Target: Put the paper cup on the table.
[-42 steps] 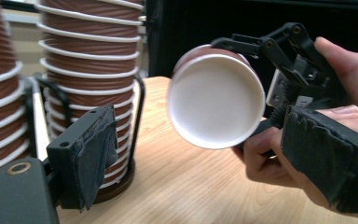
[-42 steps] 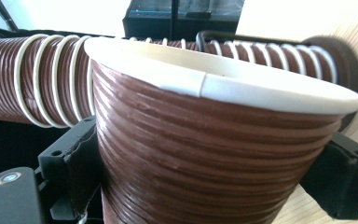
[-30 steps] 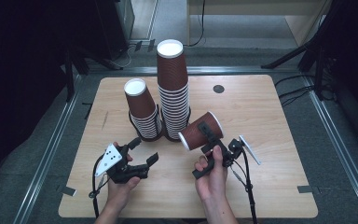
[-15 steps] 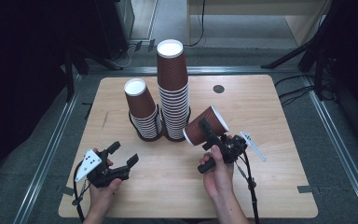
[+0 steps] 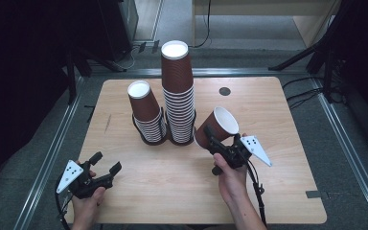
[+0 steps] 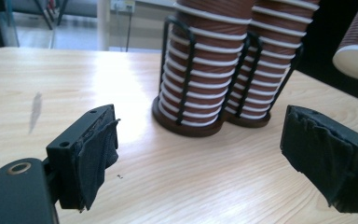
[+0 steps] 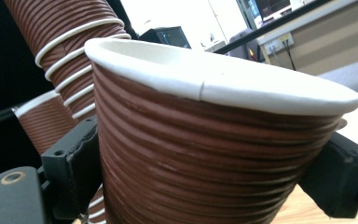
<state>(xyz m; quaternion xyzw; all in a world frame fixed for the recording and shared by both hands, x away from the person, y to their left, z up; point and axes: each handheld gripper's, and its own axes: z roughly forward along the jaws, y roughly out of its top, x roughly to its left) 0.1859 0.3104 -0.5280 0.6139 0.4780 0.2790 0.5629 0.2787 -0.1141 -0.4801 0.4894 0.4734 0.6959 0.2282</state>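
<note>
**Right gripper holds one cup beside the stacks; left gripper waits wide apart**

I take the taller cup stack as my landmark. It stands in a black wire holder toward the far middle of the wooden table, with a shorter stack touching its left side.

My right gripper sits just right of that tall stack and a little nearer to me. The right hand comes in from the near edge, forearm angled up the table, wrist tipped so the jaws point toward the stack's base. Its jaws are pinched on a single brown ribbed paper cup, one pad on each side of the cup's wall. The cup is off the table, tilted, its white mouth facing up and to the right.

My left gripper is well to the near left of the tall stack, low over the table's near-left corner. The left hand grips it from below, jaws spread wide with nothing between them, aimed toward the stacks.
</note>
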